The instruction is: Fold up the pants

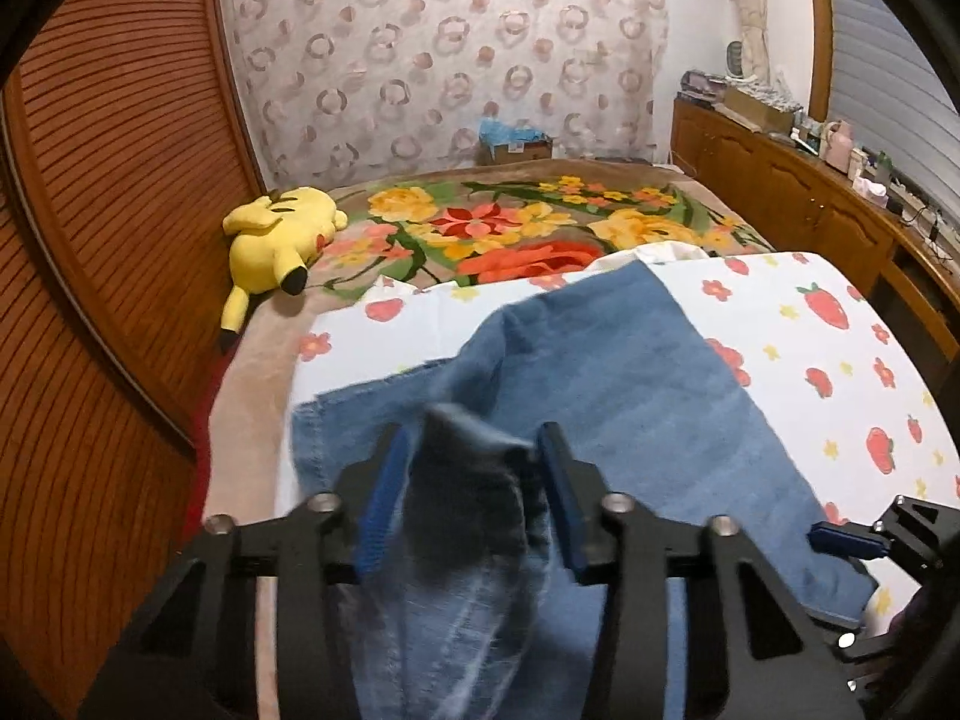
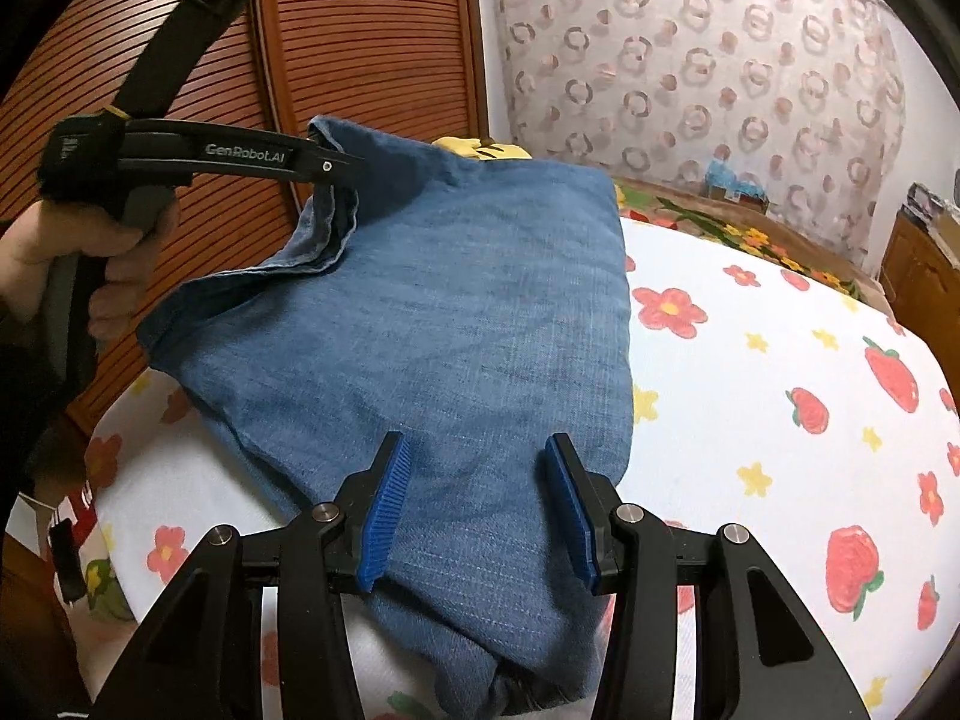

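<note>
Blue denim pants (image 2: 432, 324) spread on strawberry-print sheet (image 2: 780, 360) over bed, part-folded, one doubled layer lying flat. Left gripper (image 1: 474, 450) at near-left corner of pants, jaws clamped on bunched, lifted hem; seen side-on from right wrist view with cloth pinched at its tip and raised off sheet. Hand (image 2: 90, 246) wrapped round its handle, left of pants. Right gripper (image 2: 477, 468) at near edge of pants, jaws apart, denim between blue pads (image 2: 384, 516); cannot tell if pads press on cloth. Floral blanket (image 1: 510, 228) beyond pants at far end of bed. Yellow plush (image 1: 276, 234) far-left of pants, lying on blanket beside slatted wooden door (image 1: 120, 150).
</note>
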Demonstrator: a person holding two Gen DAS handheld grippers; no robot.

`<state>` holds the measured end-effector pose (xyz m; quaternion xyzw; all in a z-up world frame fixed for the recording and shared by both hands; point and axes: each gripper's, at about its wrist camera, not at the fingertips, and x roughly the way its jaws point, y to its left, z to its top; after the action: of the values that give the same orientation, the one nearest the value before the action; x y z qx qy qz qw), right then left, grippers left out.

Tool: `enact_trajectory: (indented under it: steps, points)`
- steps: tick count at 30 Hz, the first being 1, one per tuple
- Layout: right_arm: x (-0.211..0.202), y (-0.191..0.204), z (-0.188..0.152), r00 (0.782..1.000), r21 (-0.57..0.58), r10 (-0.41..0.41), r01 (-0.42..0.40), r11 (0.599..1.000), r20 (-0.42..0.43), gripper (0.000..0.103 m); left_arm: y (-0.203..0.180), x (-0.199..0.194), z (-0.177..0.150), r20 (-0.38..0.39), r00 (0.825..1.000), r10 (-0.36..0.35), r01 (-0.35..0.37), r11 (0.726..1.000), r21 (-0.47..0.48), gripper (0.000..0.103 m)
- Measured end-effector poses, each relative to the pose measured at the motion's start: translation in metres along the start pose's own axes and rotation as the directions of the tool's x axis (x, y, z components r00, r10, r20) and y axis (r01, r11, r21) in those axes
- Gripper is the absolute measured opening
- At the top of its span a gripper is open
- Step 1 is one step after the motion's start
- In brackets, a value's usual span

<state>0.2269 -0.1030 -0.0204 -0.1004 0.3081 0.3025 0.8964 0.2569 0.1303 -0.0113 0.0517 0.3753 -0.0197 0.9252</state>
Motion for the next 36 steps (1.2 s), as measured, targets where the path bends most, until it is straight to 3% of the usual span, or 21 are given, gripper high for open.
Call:
enact_trajectory:
  steps: [1, 6, 10, 14, 23, 25, 27, 36]
  points:
    - [-0.001, -0.001, 0.000, 1.000, 0.003, 0.003, -0.003, 1.000, 0.000, 0.048, 0.005, -0.001, 0.001, 0.004, 1.000, 0.017, -0.017, 1.000, 0.002, 0.034]
    - [-0.002, -0.004, 0.001, 1.000, 0.009, 0.008, -0.008, 1.000, 0.002, 0.048, 0.040, 0.000, 0.002, -0.013, 0.993, 0.117, -0.118, 0.993, -0.028, 0.034]
    - [-0.005, -0.006, 0.001, 1.000, 0.007, 0.007, -0.007, 1.000, 0.004, 0.048, 0.063, -0.009, -0.001, -0.013, 0.992, 0.129, -0.130, 0.989, -0.076, 0.036]
    - [-0.006, -0.008, 0.001, 1.000, 0.014, 0.006, -0.006, 1.000, 0.006, 0.048, 0.067, -0.020, -0.009, 0.015, 0.997, 0.075, -0.073, 0.992, -0.108, 0.052]
    - [-0.016, -0.014, -0.001, 1.000, 0.023, 0.002, -0.002, 1.000, 0.011, 0.048, 0.026, -0.026, -0.031, 0.027, 0.997, -0.069, 0.070, 0.995, -0.077, 0.061]
    - [-0.019, -0.017, -0.002, 1.000, 0.032, 0.001, -0.001, 0.999, 0.013, 0.048, 0.014, -0.027, -0.037, 0.026, 0.995, -0.097, 0.099, 0.994, -0.053, 0.074]
    - [-0.021, -0.020, -0.004, 1.000, 0.041, -0.001, 0.000, 0.999, 0.015, 0.048, 0.000, -0.030, -0.043, 0.033, 0.992, -0.119, 0.120, 0.992, -0.038, 0.079]
    - [-0.028, -0.028, -0.009, 1.000, 0.063, -0.006, 0.005, 0.998, 0.011, 0.048, -0.042, -0.032, -0.072, 0.022, 0.977, -0.210, 0.211, 0.977, -0.031, 0.079]
